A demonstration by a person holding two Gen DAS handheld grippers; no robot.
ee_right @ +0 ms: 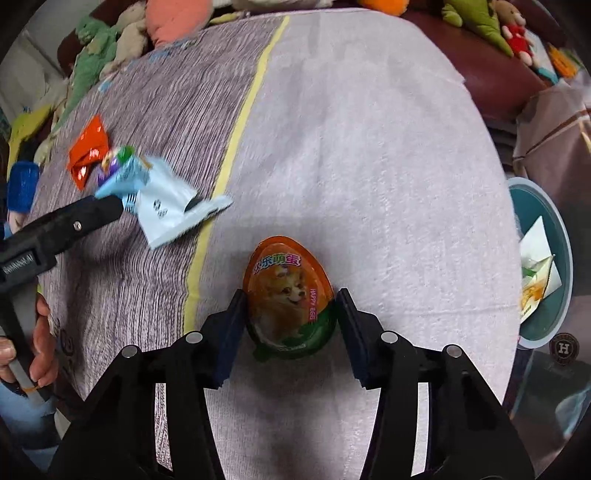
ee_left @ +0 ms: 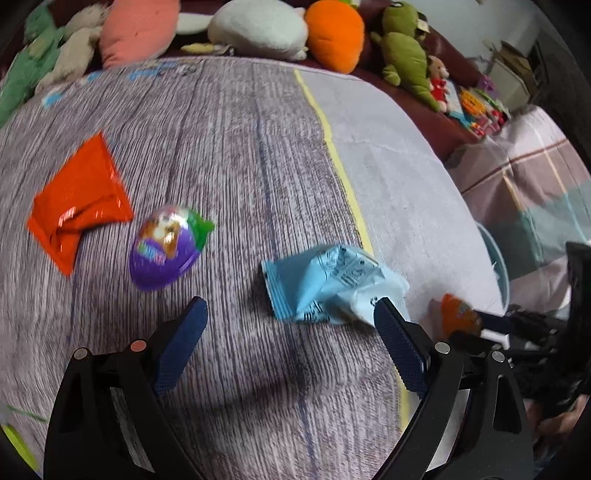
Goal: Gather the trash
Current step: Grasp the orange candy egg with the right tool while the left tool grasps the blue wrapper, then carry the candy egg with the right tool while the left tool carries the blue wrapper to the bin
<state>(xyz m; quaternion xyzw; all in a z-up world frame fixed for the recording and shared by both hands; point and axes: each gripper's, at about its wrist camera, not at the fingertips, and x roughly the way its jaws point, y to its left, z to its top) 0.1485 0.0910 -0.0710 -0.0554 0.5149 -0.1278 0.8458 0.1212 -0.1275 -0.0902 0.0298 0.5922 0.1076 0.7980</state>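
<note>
My right gripper (ee_right: 289, 301) is shut on an orange egg-shaped toy pack (ee_right: 286, 293) with a dog picture, low over the pale bedcover (ee_right: 369, 147). My left gripper (ee_left: 291, 308) is open above the bed; its right fingertip (ee_left: 386, 310) touches a crumpled light blue wrapper (ee_left: 325, 284). A purple egg pack (ee_left: 166, 247) and a red wrapper (ee_left: 79, 201) lie to its left. The blue wrapper also shows in the right wrist view (ee_right: 162, 199), beside the red wrapper (ee_right: 86, 151). The orange egg also shows in the left wrist view (ee_left: 458, 314).
A teal bin (ee_right: 561, 236) holding paper trash stands beside the bed at the right; its rim shows in the left wrist view (ee_left: 498, 262). Plush toys (ee_left: 332, 33) line the head of the bed. A striped quilt (ee_left: 535, 184) lies beyond the bed's right edge.
</note>
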